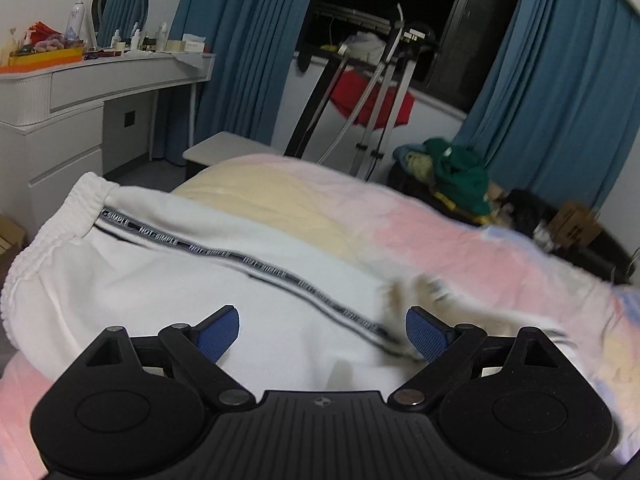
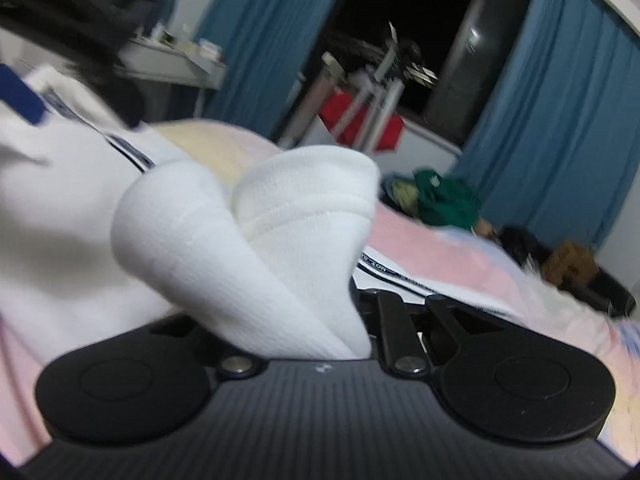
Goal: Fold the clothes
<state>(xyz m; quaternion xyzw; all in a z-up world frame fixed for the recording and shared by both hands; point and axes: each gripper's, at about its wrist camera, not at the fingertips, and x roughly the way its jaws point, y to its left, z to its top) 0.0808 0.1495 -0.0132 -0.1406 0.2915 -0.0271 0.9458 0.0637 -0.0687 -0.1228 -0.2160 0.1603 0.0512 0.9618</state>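
The soft, limp white track pants lay on the bed's pink blanket, the left tongs open above them, the right tongs apparently clamped on a bunched leg end, best gripped at hems.

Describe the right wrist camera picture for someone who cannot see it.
The right gripper is shut on a bunched fold of thick white fabric trousers with a dark lettered side stripe, lifted above a pink and cream bedspread. Blue curtains frame a dark window behind.
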